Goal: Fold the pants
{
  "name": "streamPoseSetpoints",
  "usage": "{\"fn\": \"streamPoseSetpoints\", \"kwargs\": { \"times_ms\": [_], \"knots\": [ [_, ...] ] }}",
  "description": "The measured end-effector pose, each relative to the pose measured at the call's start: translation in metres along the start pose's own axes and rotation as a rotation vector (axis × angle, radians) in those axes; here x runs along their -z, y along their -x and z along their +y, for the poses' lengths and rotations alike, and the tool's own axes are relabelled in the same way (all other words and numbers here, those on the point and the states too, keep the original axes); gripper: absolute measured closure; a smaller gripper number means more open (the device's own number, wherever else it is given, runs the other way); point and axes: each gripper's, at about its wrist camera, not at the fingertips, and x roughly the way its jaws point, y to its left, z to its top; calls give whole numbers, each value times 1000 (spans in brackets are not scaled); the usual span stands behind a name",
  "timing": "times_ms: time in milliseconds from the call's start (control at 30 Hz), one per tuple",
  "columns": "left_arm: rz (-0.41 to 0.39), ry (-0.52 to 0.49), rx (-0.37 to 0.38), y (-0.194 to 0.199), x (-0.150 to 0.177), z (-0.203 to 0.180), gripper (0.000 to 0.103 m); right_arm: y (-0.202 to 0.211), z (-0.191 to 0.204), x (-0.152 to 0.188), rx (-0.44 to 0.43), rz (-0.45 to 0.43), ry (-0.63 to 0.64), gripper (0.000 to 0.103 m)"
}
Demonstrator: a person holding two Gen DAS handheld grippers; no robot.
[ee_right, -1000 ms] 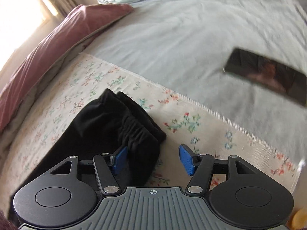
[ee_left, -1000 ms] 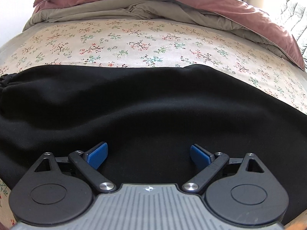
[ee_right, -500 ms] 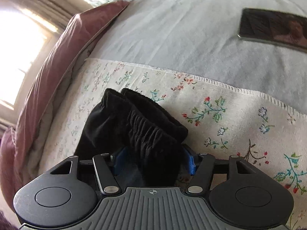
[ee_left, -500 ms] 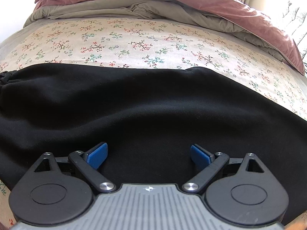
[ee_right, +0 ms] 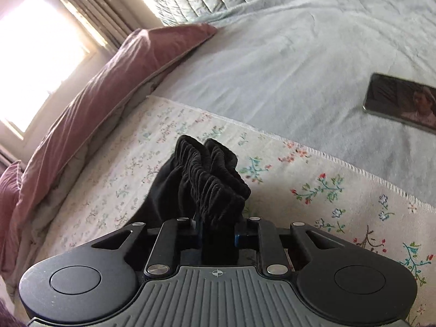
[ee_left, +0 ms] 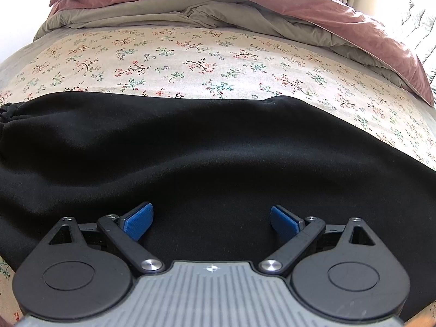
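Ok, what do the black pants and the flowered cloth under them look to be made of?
Black pants: soft matte knit, maybe fleece or jersey; no sheen, and the cuffs bunch in the closing right gripper. Flowered cloth: thin printed woven, likely cotton, with a stitched edge.

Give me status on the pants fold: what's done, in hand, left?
Done: black pants laid flat across the floral sheet. In hand: right gripper closing on the gathered elastic cuffs, lifted off the sheet. Left gripper open over the fabric, gripping nothing. Left: every fold; none visible yet.
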Motion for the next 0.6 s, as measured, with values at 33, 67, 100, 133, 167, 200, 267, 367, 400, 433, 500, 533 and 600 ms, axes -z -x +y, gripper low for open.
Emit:
{"fn": "streamPoseSetpoints", "kwargs": {
  "times_ms": [33, 67, 100, 133, 167, 200, 267, 367, 400, 433, 500, 533, 600],
  "knots": [
    [0, 0, 0, 0, 0, 0, 0, 5, 11, 1, 8, -24, 40, 85],
    [0, 1, -1, 0, 0, 0, 0, 10, 24, 3, 28, -54, 97, 85],
    [0, 2, 0, 0, -1, 0, 0, 16, 42, 7, 49, -98, 178, 85],
    [1, 6, 1, 0, -1, 1, 0, 22, 61, 14, 58, -148, 266, 85],
    [2, 9, 3, 1, -2, 1, 0, 28, 81, 22, 61, -196, 353, 85],
    [3, 12, 5, 1, -2, 2, 0, 32, 100, 32, 62, -240, 439, 85],
    [6, 15, 8, 2, -2, 4, 0, 40, 136, 56, 42, -296, 591, 85],
    [15, 13, 10, 1, -3, 6, 0, 44, 180, 92, -69, -270, 705, 85],
    [16, 14, 12, 2, -3, 6, 0, 45, 193, 105, -97, -254, 734, 85],
    [17, 16, 15, 2, -3, 7, 0, 45, 206, 118, -122, -245, 775, 85],
    [19, 22, 20, 3, -3, 9, 0, 46, 230, 150, -150, -247, 890, 85],
    [18, 25, 20, 4, -3, 9, 0, 46, 242, 168, -157, -247, 953, 85],
    [19, 21, 19, 5, -2, 9, 0, 43, 260, 203, -165, -227, 1062, 85]
  ]
}}
